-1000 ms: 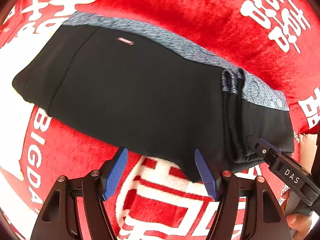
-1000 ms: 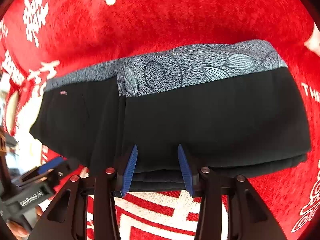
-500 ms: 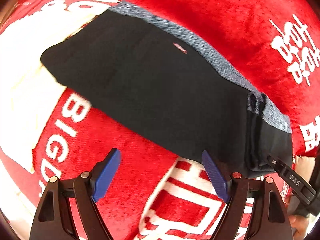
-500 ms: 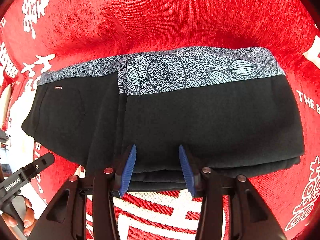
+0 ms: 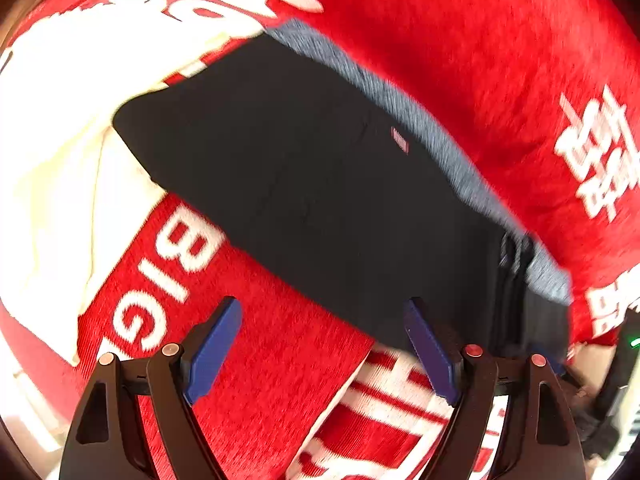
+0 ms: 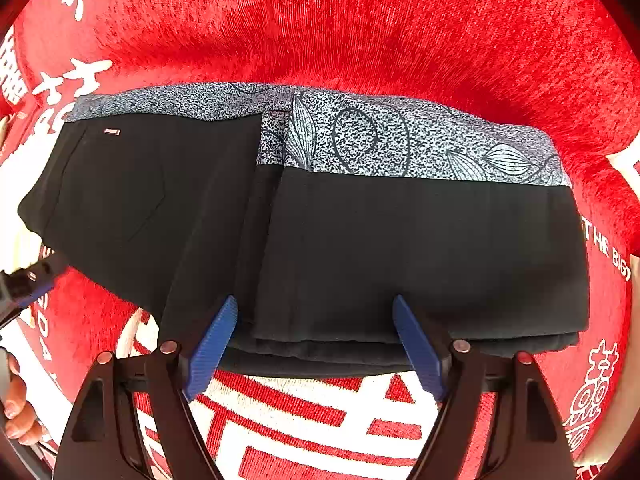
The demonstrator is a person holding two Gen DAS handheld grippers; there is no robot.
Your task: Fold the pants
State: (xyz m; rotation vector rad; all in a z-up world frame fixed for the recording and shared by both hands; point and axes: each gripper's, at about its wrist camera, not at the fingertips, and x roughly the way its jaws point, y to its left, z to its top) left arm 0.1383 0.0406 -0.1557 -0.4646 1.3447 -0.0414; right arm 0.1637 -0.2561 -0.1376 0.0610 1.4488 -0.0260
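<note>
The black pants (image 6: 420, 248) with a grey patterned waistband (image 6: 400, 140) lie folded in a flat stack on the red cloth. My right gripper (image 6: 314, 340) is open, its blue pads either side of the near folded edge, holding nothing. In the left wrist view the pants (image 5: 320, 184) run diagonally. My left gripper (image 5: 324, 344) is open and empty, over red cloth just short of the pants' near edge. It also shows at the left edge of the right wrist view (image 6: 24, 284).
A red cloth (image 6: 360, 32) with white characters and letters covers the surface. A white patch of the cloth (image 5: 60, 140) lies left of the pants. The person's hand (image 6: 16, 404) shows at the lower left.
My left gripper has drawn back and to the left, away from the pants' edge. My right gripper has opened wider and stays at the near fold.
</note>
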